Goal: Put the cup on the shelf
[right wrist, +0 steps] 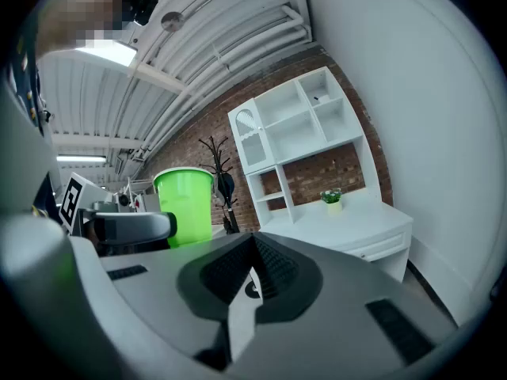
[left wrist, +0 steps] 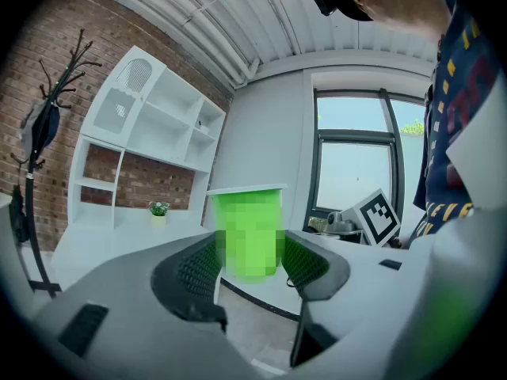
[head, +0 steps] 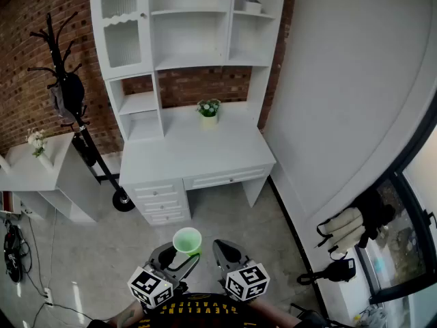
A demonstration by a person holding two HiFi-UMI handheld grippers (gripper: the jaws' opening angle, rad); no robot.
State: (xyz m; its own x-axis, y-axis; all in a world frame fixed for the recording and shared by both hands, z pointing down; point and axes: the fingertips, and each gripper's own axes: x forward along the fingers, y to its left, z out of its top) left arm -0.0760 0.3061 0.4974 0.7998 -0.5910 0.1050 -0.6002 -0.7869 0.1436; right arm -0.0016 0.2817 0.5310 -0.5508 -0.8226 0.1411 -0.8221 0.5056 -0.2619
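Grip comes first: the bright green plastic cup (head: 187, 240) stands upright at 6 o'clock in the head view, clamped between the widely spread jaws of the left gripper (head: 179, 255). At its 3 o'clock the right gripper (head: 227, 251) is closed on nothing. Well apart at 12 o'clock stands the white shelf unit (head: 194, 26), so I would carry the cup level with a steady squeeze.

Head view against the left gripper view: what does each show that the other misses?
Only the head view: the desk drawers and the side table's flower vase. Only the left gripper view: the ceiling, and the left gripper's pads pressing the green cup's sides. Both: that cup, the white shelf unit, the potted plant and the coat rack.
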